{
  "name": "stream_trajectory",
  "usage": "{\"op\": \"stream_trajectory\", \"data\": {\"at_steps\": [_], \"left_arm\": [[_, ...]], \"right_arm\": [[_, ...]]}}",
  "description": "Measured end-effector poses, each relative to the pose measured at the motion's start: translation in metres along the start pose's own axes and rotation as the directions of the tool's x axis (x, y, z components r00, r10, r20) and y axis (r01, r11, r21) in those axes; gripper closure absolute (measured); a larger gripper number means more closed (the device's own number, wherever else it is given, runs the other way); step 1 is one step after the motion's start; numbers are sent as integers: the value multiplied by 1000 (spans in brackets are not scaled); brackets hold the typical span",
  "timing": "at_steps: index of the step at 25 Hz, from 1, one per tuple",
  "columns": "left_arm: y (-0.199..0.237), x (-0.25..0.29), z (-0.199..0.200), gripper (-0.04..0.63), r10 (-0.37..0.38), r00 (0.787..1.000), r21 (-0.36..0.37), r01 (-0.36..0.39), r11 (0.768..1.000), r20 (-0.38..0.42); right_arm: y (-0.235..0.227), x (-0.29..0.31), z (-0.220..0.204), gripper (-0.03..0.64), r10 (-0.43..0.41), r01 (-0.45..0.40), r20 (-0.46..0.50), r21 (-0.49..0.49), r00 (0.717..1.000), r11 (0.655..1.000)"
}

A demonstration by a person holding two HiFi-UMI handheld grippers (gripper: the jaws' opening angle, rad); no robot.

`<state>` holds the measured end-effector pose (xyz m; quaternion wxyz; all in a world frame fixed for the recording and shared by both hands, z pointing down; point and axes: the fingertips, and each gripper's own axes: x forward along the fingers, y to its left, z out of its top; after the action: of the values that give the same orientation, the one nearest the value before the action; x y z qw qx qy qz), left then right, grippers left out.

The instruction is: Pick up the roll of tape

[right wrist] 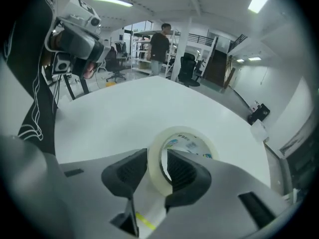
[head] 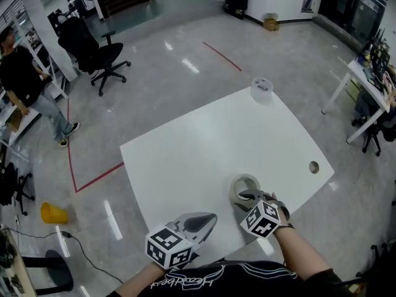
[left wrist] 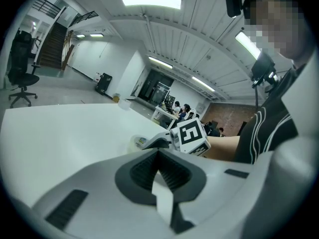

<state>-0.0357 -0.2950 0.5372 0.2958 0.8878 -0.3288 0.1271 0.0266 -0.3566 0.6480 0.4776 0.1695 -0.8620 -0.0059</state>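
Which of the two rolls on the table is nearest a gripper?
The near roll: the right gripper straddles its wall, one jaw inside the ring. The other roll sits alone at the table's far edge.

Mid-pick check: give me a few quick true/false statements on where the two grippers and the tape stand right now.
1. The right gripper has its jaws on either side of the tape roll's wall, one outside and one in the core. True.
2. The left gripper holds the tape roll. False: its jaws are together on nothing, and it sits apart from the roll, nearer the table's front edge.
3. The roll stands upright on its edge. False: it lies flat on the white table.
4. A clear round object sits at the table's far edge. True.
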Motion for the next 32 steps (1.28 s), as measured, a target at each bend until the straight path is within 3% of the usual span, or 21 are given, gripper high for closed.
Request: {"op": "stream_trajectory", "data": {"at_steps": [6,13,16,19,22,25,32], "left_arm": [[0,-6,-1,592,10,1000,-4,-10,1000,11],[7,-14,1,592,37,999,-14,-36,999,35],[5,-16,5,592,40,998,-12,-40,999,44],[2,-19,11,592,50,997,-1,-50,999,57],[-4,-21,15,592,55,996,7,-56,998,75],[-13,-23,19,592,48,994,10,-49,999,95],[-43,-42,40,592,23,983,16,-26,1000,182]], "right_arm": [[3,2,-3,505,33,-36,-50,-57,998,998],[4,4,0,525,54,-56,-51,-35,997,998],[1,0,3,526,46,-46,-13,22,999,999],[3,-14,17,525,78,-99,130,164,988,982],[3,-38,31,525,70,-164,301,302,951,939],[4,-70,44,525,30,-207,433,370,901,906],[23,-169,85,523,-51,-319,682,405,729,857]]}}
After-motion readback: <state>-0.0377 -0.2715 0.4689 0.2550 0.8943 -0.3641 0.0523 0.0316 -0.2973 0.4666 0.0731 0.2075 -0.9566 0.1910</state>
